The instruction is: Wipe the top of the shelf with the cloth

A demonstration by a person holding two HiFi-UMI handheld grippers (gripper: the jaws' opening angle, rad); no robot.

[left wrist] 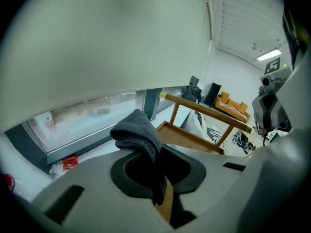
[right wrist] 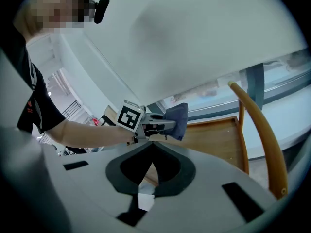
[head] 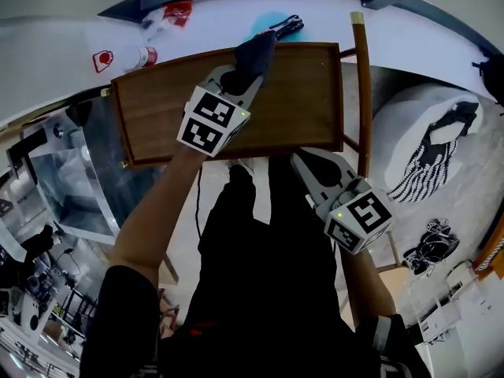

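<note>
1. Shelf (head: 291, 109): brown wooden top with a raised rim. Its near edge is partly covered by the left gripper's marker cube and by the person's dark clothing; anything below the top is hidden.
2. White cushion (head: 409, 132) with black print, on the floor right of the shelf and cut off at the picture's edge.
3. Wooden rail (head: 363, 85): a curved pole along the shelf's right side; its lower end is out of sight.
4. Right gripper (right wrist: 151, 171): jaws pressed together with nothing between them, held off the shelf's near right corner and clear of the wood.
5. Left gripper (left wrist: 158, 174): jaws clamped on the cloth and reaching over the shelf's far edge; the fabric hides the tips in the head view.
6. Cloth (left wrist: 138, 132): dark grey and bunched, spilling up past the jaws. Whether it touches the wood cannot be told.
7. Red packet (head: 179, 10) and a small bottle (head: 142, 56) on the white sill (head: 220, 22) beyond; their labels are too blurred to read. A blue patch (head: 268, 24) is mostly hidden behind the cloth.
</note>
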